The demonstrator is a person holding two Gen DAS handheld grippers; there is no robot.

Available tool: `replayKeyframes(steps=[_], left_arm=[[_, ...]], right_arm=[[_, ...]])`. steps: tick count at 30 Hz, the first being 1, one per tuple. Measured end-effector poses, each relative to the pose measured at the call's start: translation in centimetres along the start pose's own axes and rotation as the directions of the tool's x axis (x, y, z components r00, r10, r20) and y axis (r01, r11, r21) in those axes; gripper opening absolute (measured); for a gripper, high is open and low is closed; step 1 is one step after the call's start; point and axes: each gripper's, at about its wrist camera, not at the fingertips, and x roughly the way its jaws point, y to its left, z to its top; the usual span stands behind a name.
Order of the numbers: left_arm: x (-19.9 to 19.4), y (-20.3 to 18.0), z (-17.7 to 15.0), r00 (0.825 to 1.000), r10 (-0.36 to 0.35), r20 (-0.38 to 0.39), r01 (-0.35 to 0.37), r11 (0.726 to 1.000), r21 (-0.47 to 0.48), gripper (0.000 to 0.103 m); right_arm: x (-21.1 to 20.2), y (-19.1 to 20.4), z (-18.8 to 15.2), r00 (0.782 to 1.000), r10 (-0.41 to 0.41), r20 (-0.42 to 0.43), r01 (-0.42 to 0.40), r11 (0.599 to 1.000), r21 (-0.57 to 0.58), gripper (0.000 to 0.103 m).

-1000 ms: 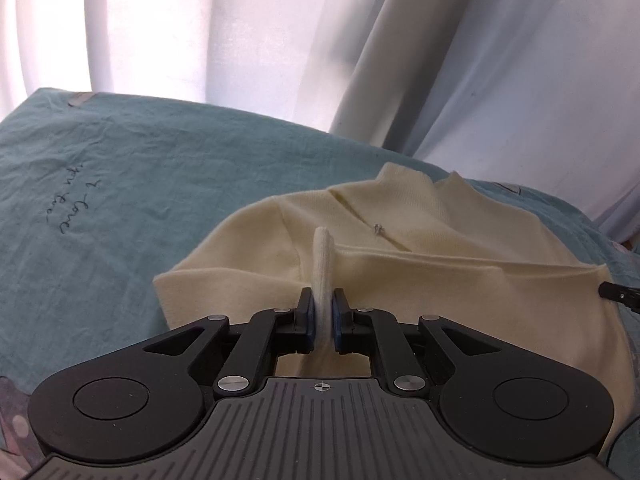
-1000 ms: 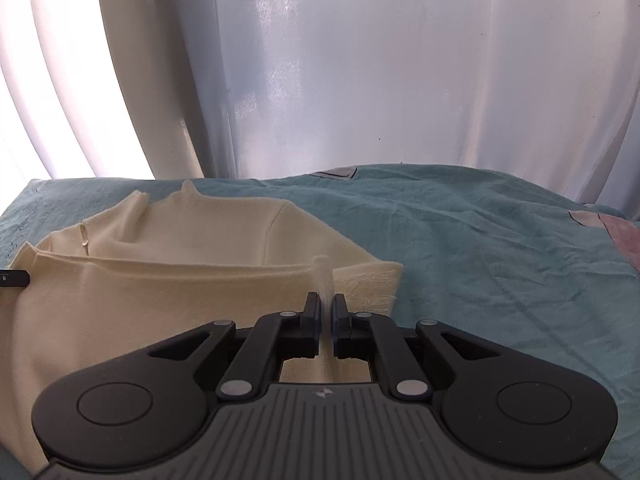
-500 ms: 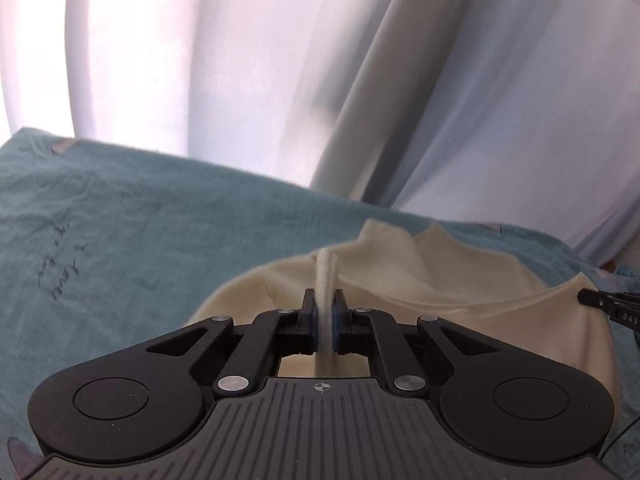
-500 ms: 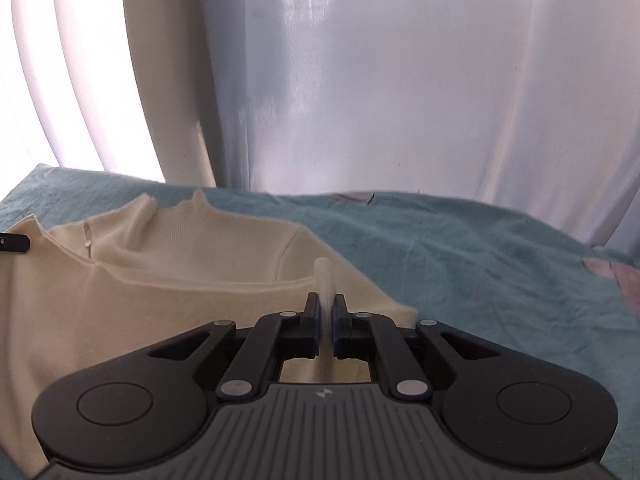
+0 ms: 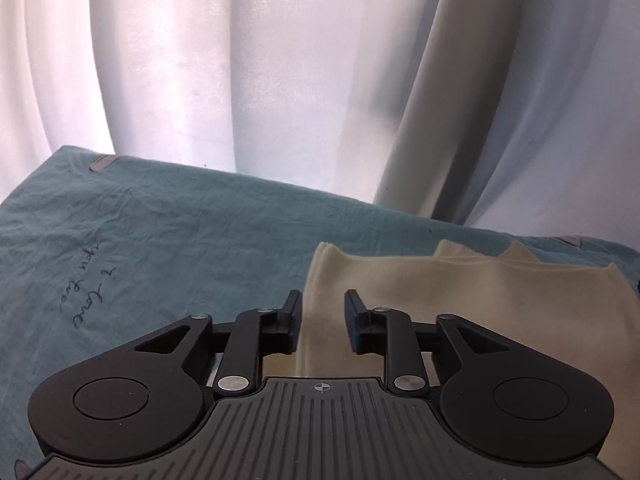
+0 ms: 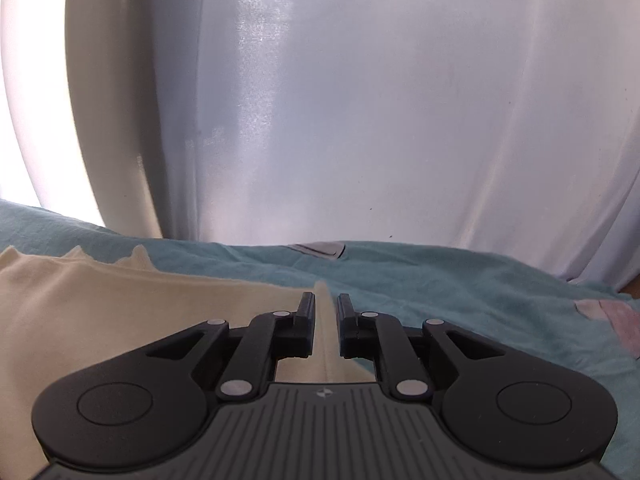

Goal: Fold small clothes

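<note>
Cream garment (image 5: 460, 312), folded over on the teal bedsheet (image 5: 168, 240): left gripper (image 5: 320, 320) jaws just parted, edge released to lie flat; right gripper (image 6: 324, 326) jaws narrowly apart, just opening, fabric ridge between them.

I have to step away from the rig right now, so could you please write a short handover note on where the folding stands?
Left gripper: jaws have just been opening; they stand apart over the left edge of the cream knit top, gripping nothing.
Right gripper: jaws have just begun parting; a ridge of the top's right edge stands between the pads, which no longer press on it.
The top lies on the teal bedsheet, near the white curtain.
Done: near half folded over the far half; collar points peek out behind.
Left: draw both grippers clear, check the edges, probably fold once more.
</note>
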Motion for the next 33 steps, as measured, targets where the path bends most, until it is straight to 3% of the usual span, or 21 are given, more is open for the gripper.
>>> replayKeyframes(steps=[4, 7, 10, 18, 25, 31, 33], left_arm=[[-2.0, -1.4, -1.6, 0.997, -0.081, -0.006, 0.081, 0.996, 0.022, 0.050], [-0.9, -2.5, -2.8, 0.992, -0.093, -0.080, 0.097, 0.994, 0.045, 0.050], [-0.2, -2.7, -3.4, 0.994, -0.076, -0.079, 0.081, 0.994, 0.067, 0.050], [-0.1, -1.8, -3.8, 0.997, -0.047, -0.055, 0.050, 0.996, 0.067, 0.049], [-0.7, -1.6, -4.2, 0.998, -0.041, -0.053, 0.045, 0.995, 0.086, 0.049], [-2.4, -0.7, -4.3, 0.996, -0.060, -0.069, 0.064, 0.996, 0.058, 0.055], [-3.7, -0.1, -4.5, 0.997, -0.057, -0.050, 0.058, 0.998, 0.023, 0.067]], right_arm=[[-2.3, 1.5, -1.9, 0.996, 0.087, -0.006, -0.087, 0.993, -0.082, 0.010], [-2.7, 3.8, -3.3, 0.993, 0.113, -0.041, -0.119, 0.977, -0.178, 0.010], [-1.7, 5.3, -4.0, 0.994, 0.070, -0.087, -0.088, 0.969, -0.232, 0.010], [-0.6, 6.3, -4.3, 0.996, -0.038, -0.083, 0.009, 0.948, -0.317, 0.010], [-0.8, 7.7, -4.8, 0.991, -0.115, -0.062, 0.078, 0.900, -0.429, 0.015], [-3.0, 7.8, -5.6, 0.985, -0.169, -0.035, 0.132, 0.866, -0.482, 0.019], [-4.0, 7.3, -6.1, 0.981, -0.192, -0.037, 0.149, 0.857, -0.494, 0.022]])
